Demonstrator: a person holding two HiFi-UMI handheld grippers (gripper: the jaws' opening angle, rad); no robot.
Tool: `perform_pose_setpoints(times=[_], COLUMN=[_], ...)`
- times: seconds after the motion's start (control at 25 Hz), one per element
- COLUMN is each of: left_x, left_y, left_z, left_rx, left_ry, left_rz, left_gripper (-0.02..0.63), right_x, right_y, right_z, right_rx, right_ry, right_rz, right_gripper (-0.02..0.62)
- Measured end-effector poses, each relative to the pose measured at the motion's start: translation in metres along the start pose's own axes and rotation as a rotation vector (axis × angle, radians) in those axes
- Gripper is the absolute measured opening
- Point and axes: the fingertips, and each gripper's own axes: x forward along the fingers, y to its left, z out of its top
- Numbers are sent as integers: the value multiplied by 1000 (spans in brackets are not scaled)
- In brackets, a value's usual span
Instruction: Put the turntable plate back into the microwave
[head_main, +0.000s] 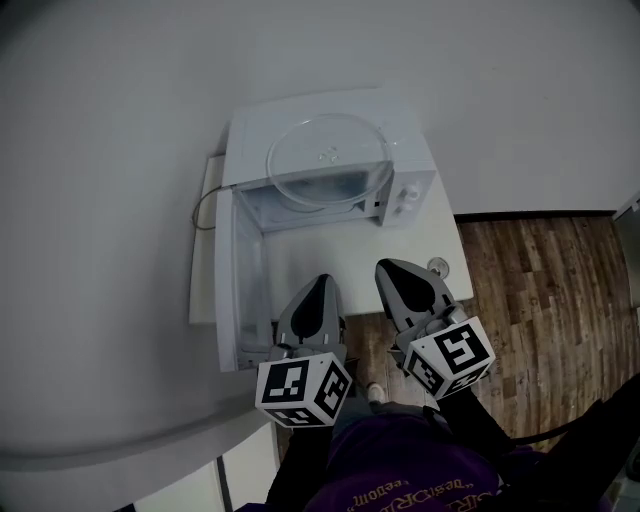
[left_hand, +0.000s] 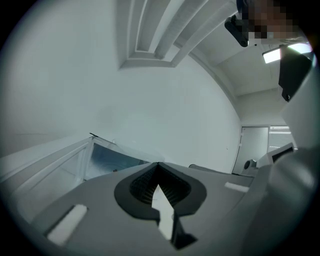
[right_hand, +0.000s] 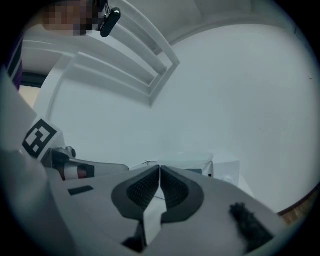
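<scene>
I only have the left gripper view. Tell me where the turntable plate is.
Observer: In the head view, the turntable plate lies on top of the microwave, not inside it.
Operator: Report the right hand-held gripper.
Observer: The right hand-held gripper is shut, with nothing between its jaws.
</scene>
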Motion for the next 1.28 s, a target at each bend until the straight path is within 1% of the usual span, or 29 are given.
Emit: perform_pose_setpoints(times=[0.16,0.24,0.44,0.56,0.68,0.76,0.84,0.92,1.0,1.08,1.12,1.24,1.28], left_x=[26,35,55,61,68,72,76,80,84,90,93,105,108], left_y=[15,21,31,37,43,50,54,54,50,46,44,43,45], left_z=[1,-2,0,-4,-1,5,8,10,10,8,6,-2,-4], left_rx=[-28,-41,-37,-73,-83,-94,-118,-139,-177,-245,-284,-408,-456], left_ry=[16,31,42,58,44,21,6,-7,-19,-26,-27,-21,-30], left_rz=[-13,-24,-61,-84,-97,-82,-71,-89,-119,-144,-156,-162,-158], left_gripper=[5,6,5,5,5,5,6,6,6,8,52,148,163], right_x=[22,32,56,64,71,78,81,81,81,81,81,86,88], right_y=[-10,-15,-33,-41,-49,-50,-52,-56,-62,-68,-71,-78,-80], right_z=[12,11,11,9,6,4,1,-2,-7,-11,-13,-22,-25], right_rx=[-1,-3,-3,-4,5,32,76,130,177,231,264,389,429], right_ry=[-36,-29,-24,-22,-15,-9,1,19,39,45,45,58,61], right_rz=[-20,-32,-77,-121,-157,-142,-114,-92,-81,-73,-67,-31,-14], right_gripper=[11,11,11,11,12,18,75,95,112,123,126,140,143])
